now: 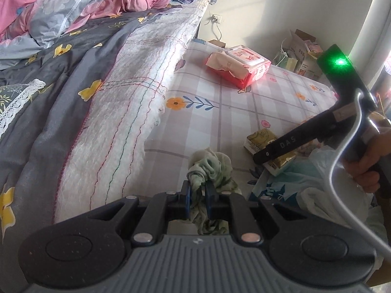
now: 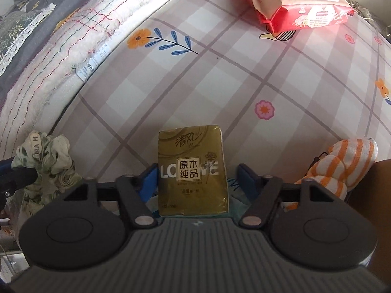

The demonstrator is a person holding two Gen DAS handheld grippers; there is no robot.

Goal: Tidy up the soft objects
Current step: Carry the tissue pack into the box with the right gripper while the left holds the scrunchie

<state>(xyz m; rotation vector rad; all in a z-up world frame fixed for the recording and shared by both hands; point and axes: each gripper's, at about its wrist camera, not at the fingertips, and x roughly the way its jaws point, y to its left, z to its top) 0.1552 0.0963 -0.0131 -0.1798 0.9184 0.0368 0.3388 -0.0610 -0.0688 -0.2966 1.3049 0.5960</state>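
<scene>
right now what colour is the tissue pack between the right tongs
Gold, with white lettering; the tissue pack shows best in the right wrist view.

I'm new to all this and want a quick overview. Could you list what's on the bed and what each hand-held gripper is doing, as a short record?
Surface: checked floral bedsheet
Left hand-held gripper: shut on green patterned cloth
Right hand-held gripper: open, gold tissue pack between its fingers
Far side: red wet-wipes pack
Right edge: orange striped cloth
Left side: grey quilt
</scene>
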